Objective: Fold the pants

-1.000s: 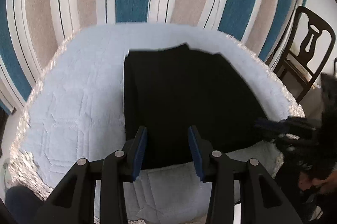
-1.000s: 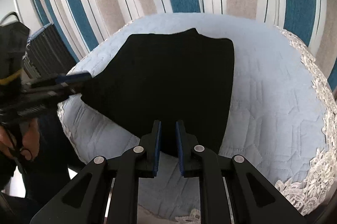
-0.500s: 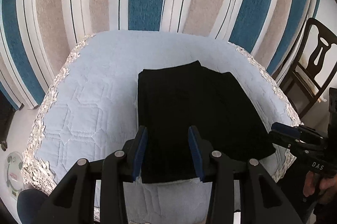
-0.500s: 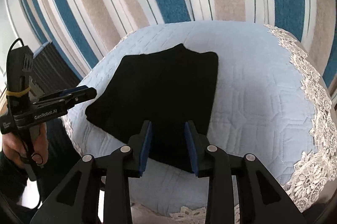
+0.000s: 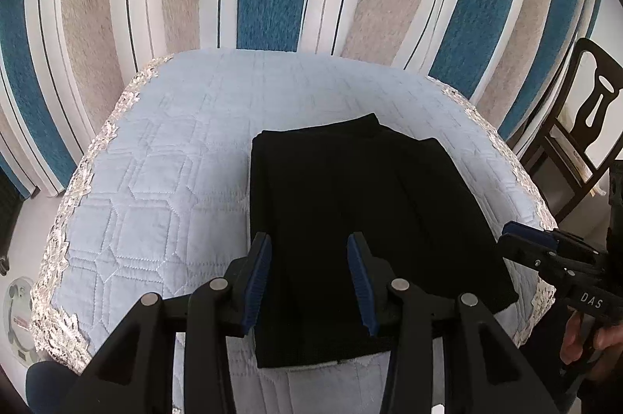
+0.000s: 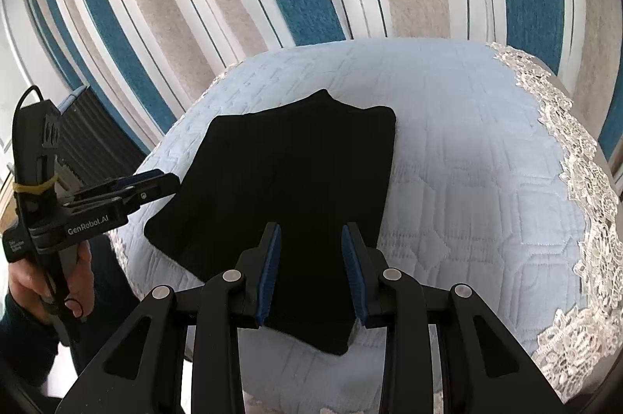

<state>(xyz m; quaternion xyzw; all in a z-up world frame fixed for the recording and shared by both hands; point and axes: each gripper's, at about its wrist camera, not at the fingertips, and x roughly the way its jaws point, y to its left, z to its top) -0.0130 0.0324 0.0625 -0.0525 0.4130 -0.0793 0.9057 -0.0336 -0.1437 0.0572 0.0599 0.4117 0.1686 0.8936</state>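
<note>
Folded black pants point(image 5: 350, 219) lie on the pale-blue quilted cover point(image 5: 163, 188). Both grippers hover apart and empty: the left gripper point(image 6: 155, 185) reads "GenRobot.AI", the right gripper point(image 5: 523, 237) "DAS".

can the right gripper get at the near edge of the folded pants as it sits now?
Probably yes. The right gripper is open and empty, just above the near edge of the black pants, which lie flat on the quilted cover. The left gripper sits off to the side.
</note>
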